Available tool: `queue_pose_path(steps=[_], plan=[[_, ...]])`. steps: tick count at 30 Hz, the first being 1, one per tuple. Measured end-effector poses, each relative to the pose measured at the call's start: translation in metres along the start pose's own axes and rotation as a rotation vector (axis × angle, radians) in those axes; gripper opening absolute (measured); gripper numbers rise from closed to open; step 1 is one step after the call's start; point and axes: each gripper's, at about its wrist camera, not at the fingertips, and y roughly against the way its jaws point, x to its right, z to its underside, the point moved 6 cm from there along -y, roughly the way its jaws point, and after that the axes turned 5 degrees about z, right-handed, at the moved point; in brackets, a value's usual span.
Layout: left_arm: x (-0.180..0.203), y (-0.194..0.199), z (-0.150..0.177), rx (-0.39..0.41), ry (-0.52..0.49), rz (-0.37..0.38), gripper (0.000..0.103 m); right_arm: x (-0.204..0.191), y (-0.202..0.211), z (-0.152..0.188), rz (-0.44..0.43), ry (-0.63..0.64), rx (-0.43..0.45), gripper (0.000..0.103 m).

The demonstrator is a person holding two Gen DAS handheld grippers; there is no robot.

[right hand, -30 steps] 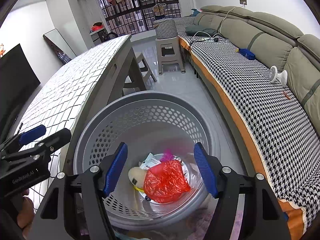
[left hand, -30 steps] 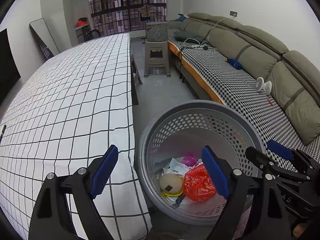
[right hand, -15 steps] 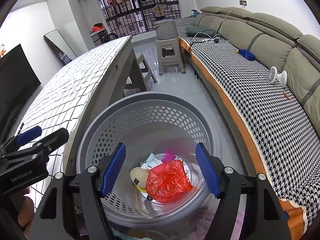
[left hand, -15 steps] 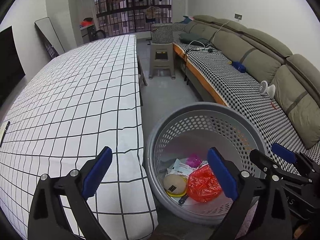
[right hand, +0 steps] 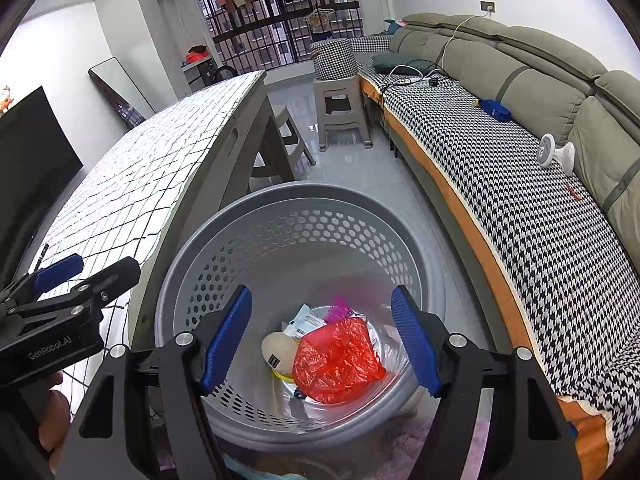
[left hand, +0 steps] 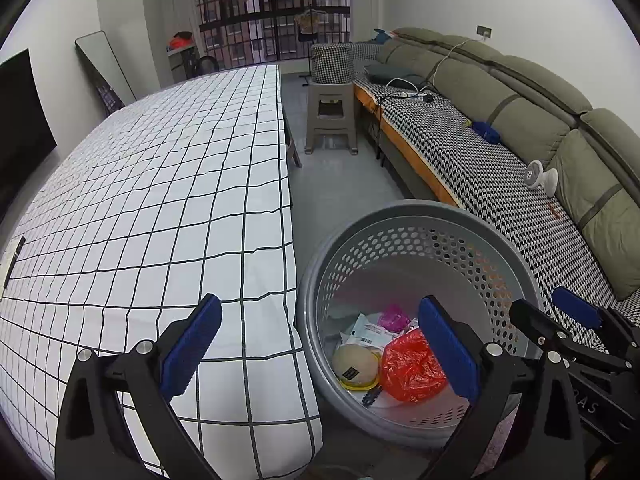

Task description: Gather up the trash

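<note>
A grey perforated basket (left hand: 420, 208) (right hand: 304, 192) stands on the floor between the table and the sofa. In its bottom lie a crumpled red plastic bag (left hand: 410, 368) (right hand: 336, 356), a beige round item with a black label (left hand: 354, 364) (right hand: 278, 350), a white wrapper (left hand: 370, 330) and a pink wrapper (right hand: 340, 308). My left gripper (left hand: 319, 302) hangs open over the basket's near left rim, with nothing between its blue pads. My right gripper (right hand: 321, 292) stands open above the basket's inside, also holding nothing.
A table under a white checked cloth (left hand: 160, 200) runs along the left, its edge close to the basket. A long sofa with a houndstooth cover (left hand: 500, 168) lines the right. A grey stool (left hand: 330, 116) stands further back on the tiled floor.
My left gripper's jaws have spread a little wider. The right gripper and the trash in the basket look the same as before.
</note>
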Motion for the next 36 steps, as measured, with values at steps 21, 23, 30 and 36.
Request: queue_pose_path(steps=[21,23,30,36], plan=[[-0.0026,-0.0018,0.0004,-0.01,0.015,-0.014,0.097,0.0011,0.0035,-0.0018,0.0,-0.001,0.001,0.069],[-0.0022,-0.0021,0.0003,-0.01,0.012,-0.007,0.097,0.001,0.0035,-0.0021,-0.003,-0.001,0.001,0.069],[0.0007,-0.0028,0.0007,-0.015,-0.003,-0.015,0.097,0.001,0.0012,-0.002,-0.01,0.0,-0.004,0.069],[0.0012,-0.0023,0.0002,-0.008,-0.007,-0.017,0.097,0.0013,0.0006,-0.0021,-0.01,-0.001,-0.004,0.069]])
